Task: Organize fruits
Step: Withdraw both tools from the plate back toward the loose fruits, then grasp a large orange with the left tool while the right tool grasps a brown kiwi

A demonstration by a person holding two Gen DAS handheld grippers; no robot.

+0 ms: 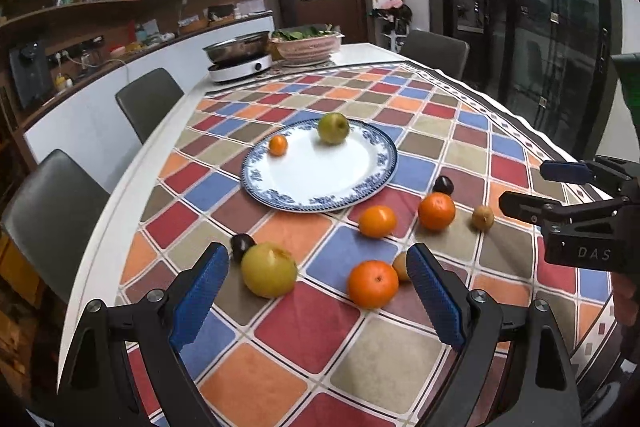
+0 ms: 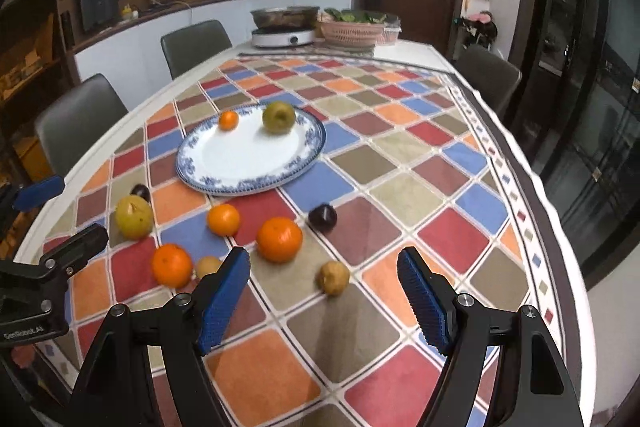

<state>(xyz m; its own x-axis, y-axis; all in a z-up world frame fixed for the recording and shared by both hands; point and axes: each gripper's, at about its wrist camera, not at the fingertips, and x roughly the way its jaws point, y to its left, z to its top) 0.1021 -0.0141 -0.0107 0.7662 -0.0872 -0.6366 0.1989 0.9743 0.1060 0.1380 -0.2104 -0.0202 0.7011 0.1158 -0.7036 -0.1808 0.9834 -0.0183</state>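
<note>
A blue-rimmed white plate (image 1: pixel 256 179) (image 2: pixel 192 167) holds a green pear (image 1: pixel 333 128) and a small orange (image 1: pixel 278 145). Loose fruit lies on the checked cloth in front of it. My left gripper (image 1: pixel 317 253) is open above the cloth, with a yellow pear (image 1: pixel 269 270), a dark plum (image 1: pixel 242 245) and an orange (image 1: pixel 373 283) just beyond its tips. My right gripper (image 2: pixel 323 257) is open too, and a small brown fruit (image 2: pixel 333 277) sits between its fingertips, untouched. An orange (image 2: pixel 279 239) and a plum (image 2: pixel 322 218) lie just past it. Nothing is held.
At the table's far end stand a steel pot on an induction cooker (image 1: pixel 240 69) and a basket of greens (image 1: pixel 306 45). Grey chairs (image 1: pixel 150 99) line the left side. The table's right edge (image 2: pixel 560 211) runs close to dark glass doors.
</note>
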